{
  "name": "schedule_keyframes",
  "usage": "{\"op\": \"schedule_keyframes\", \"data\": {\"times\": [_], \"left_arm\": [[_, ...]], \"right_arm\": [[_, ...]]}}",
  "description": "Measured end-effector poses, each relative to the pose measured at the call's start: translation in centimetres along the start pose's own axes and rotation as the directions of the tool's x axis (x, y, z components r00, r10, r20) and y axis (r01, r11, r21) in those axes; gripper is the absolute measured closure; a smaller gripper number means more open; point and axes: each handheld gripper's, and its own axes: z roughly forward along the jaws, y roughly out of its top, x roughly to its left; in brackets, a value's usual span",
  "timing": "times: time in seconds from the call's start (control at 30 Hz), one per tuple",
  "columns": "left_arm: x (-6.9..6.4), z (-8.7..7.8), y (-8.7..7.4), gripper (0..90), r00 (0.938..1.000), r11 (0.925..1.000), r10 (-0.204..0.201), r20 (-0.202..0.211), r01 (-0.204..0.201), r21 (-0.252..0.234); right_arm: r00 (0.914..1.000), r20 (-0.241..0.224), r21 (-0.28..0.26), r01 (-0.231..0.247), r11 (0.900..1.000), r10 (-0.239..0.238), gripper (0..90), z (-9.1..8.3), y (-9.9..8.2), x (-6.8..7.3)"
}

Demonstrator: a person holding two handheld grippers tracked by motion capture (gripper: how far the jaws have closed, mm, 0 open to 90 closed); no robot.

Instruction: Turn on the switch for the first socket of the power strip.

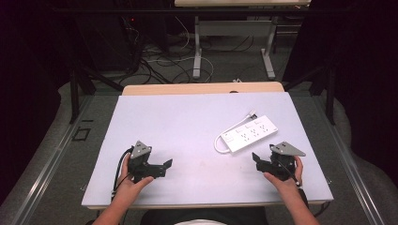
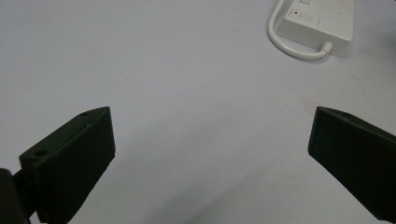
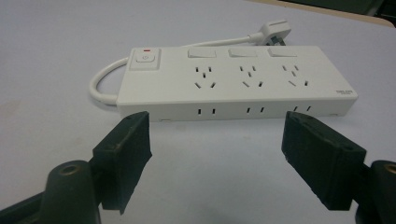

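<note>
Pale lavender-white flat table top (image 1: 187, 136) carries everything. On its right half lies the white rigid plastic power strip (image 1: 249, 133), a long flat box with three socket groups, three small rocker switches and one bigger power button with a red mark; it sits flat, angled, its long side facing the right gripper (image 1: 256, 158), near it but not touching. In the right gripper view the white plastic power strip (image 3: 233, 84) fills the middle distance just past the jaw tips.

Right gripper: jaws wide apart, nothing between them, pads clear of the strip. Left gripper (image 1: 165, 165): jaws also spread wide and empty over bare table, well apart from the strip, which sits in the far corner of the left gripper view (image 2: 322, 23).

Handling guess: the body looks stiff, hard-shelled, fairly light, not fragile. The glossy smooth plastic is likely slippery under the pads, so squeeze firmly and squarely. Best hold is probably across the narrow width, pads on the two long side walls, near mid-length so it does not tip. Whether the jaws span that width is hard to judge from here; an end corner is the fallback.

Short thick white rubbery cable (image 3: 105, 84) loops out of the switch end and runs behind to a white moulded plug (image 3: 275, 30). It is flexible, will drag and swing when the strip is lifted, and makes a poor grip point. Avoid pressing the power button (image 3: 145, 59).
</note>
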Motion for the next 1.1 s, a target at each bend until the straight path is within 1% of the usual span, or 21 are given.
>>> {"op": "schedule_keyframes", "data": {"times": [0.03, 0.13, 0.17, 0.2, 0.23, 0.3, 0.37, 0.4, 0.43, 0.47, 0.57, 0.63, 0.67, 0.7, 0.8, 0.83, 0.9, 0.93, 0.97, 1.07, 1.1], "left_arm": [[0.0, 0.0, 0.0, 0.6, 1.0000, 1.0000, 0.005, -0.002, -0.005, 0.001], [0.0, -0.1, -0.1, 1.0, 0.9999, 1.0000, -0.004, -0.010, 0.004, 0.000], [0.0, -0.2, -0.2, 1.3, 0.9996, 0.9997, -0.022, -0.018, 0.021, -0.007], [0.0, -0.2, -0.2, 1.7, 0.9996, 0.9997, -0.022, -0.018, 0.021, -0.007], [0.0, -0.3, -0.2, 1.9, 0.9996, 0.9998, -0.020, -0.020, 0.020, -0.003], [0.0, -0.4, -0.2, 2.5, 0.9995, 0.9998, -0.016, -0.027, 0.016, -0.010], [0.0, -0.5, -0.1, 2.7, 0.9995, 0.9999, -0.013, -0.028, 0.013, -0.009], [-0.1, -0.6, -0.1, 2.7, 0.9995, 0.9999, -0.011, -0.029, 0.011, -0.012], [-0.1, -0.6, -0.2, 3.1, 0.9995, 0.9998, -0.012, -0.031, 0.011, -0.015], [-0.2, -0.6, -0.2, 3.3, 0.9994, 0.9998, -0.011, -0.032, 0.011, -0.014], [-0.3, -0.6, -0.3, 3.4, 0.9993, 1.0000, 0.000, -0.037, 0.000, -0.007], [-0.4, -0.6, -0.3, 3.4, 0.9992, 0.9999, 0.007, -0.040, -0.007, -0.012], [-0.5, -0.7, -0.3, 3.4, 0.9992, 0.9999, 0.007, -0.040, -0.007, -0.009], [-0.5, -0.7, -0.3, 3.4, 0.9991, 0.9999, 0.012, -0.042, -0.013, -0.009], [-0.5, -0.9, -0.4, 3.4, 0.9989, 0.9998, 0.012, -0.046, -0.013, -0.013], [-0.5, -0.8, -0.4, 3.7, 0.9989, 0.9998, 0.012, -0.046, -0.012, -0.016], [-0.4, -0.9, -0.4, 4.2, 0.9989, 0.9999, 0.010, -0.046, -0.011, -0.010], [-0.3, -0.8, -0.4, 5.1, 0.9988, 0.9999, 0.009, -0.049, -0.010, -0.008], [-0.3, -0.8, -0.4, 6.5, 0.9987, 0.9999, 0.009, -0.050, -0.009, -0.007], [-0.3, -0.9, -0.4, 6.5, 0.9984, 0.9999, 0.012, -0.055, -0.013, -0.005], [-0.3, -0.9, -0.4, 6.5, 0.9983, 0.9999, 0.012, -0.057, -0.013, -0.010]], "right_arm": [[0.9999, 0.005, -0.003, 0.011, 0.9999, -0.011, 23.7, 0.1, 0.1, 0.0], [0.9998, -0.016, 0.005, 0.007, 1.0000, -0.007, 27.4, 0.2, 0.1, 0.1], [0.9996, -0.024, 0.009, 0.012, 0.9999, -0.012, 29.0, 0.3, 0.1, 0.2], [0.9995, -0.027, 0.013, 0.019, 0.9997, -0.019, 30.6, 0.3, 0.1, 0.3], [0.9992, -0.029, 0.009, 0.027, 0.9996, -0.026, 32.3, 0.4, 0.1, 0.4], [0.9985, -0.043, 0.024, 0.035, 0.9991, -0.034, 35.6, 0.4, 0.2, 0.6], [0.9975, -0.044, 0.025, 0.057, 0.9981, -0.056, 38.2, 0.4, 0.3, 0.9], [0.9975, -0.044, 0.025, 0.057, 0.9981, -0.056, 38.2, 0.4, 0.3, 0.9], [0.9968, -0.057, 0.026, 0.057, 0.9980, -0.056, 42.1, 0.4, 0.5, 1.0], [0.9964, -0.056, 0.019, 0.065, 0.9977, -0.064, 43.2, 0.3, 0.6, 1.1], [0.9956, -0.067, 0.025, 0.067, 0.9974, -0.066, 45.1, 0.2, 1.2, 1.3], [0.9959, -0.072, 0.034, 0.057, 0.9978, -0.054, 46.7, 0.1, 1.6, 1.4], [0.9959, -0.072, 0.034, 0.057, 0.9978, -0.054, 46.7, 0.1, 1.6, 1.4], [0.9946, -0.092, 0.048, 0.052, 0.9975, -0.047, 46.9, 0.3, 2.0, 1.6], [0.9932, -0.104, 0.060, 0.060, 0.9964, -0.053, 46.9, 0.6, 2.4, 1.8], [0.9914, -0.109, 0.076, 0.081, 0.9938, -0.072, 46.9, 1.0, 2.9, 1.8], [0.9914, -0.105, 0.081, 0.086, 0.9930, -0.077, 46.8, 1.2, 3.2, 1.8], [0.9908, -0.116, 0.084, 0.080, 0.9932, -0.070, 46.7, 1.4, 3.6, 1.9], [0.9880, -0.131, 0.088, 0.094, 0.9917, -0.082, 46.6, 1.7, 4.4, 1.8], [0.9853, -0.136, 0.088, 0.116, 0.9893, -0.103, 46.1, 2.1, 5.7, 1.8], [0.9853, -0.136, 0.088, 0.116, 0.9893, -0.103, 46.1, 2.1, 5.7, 1.8]]}}
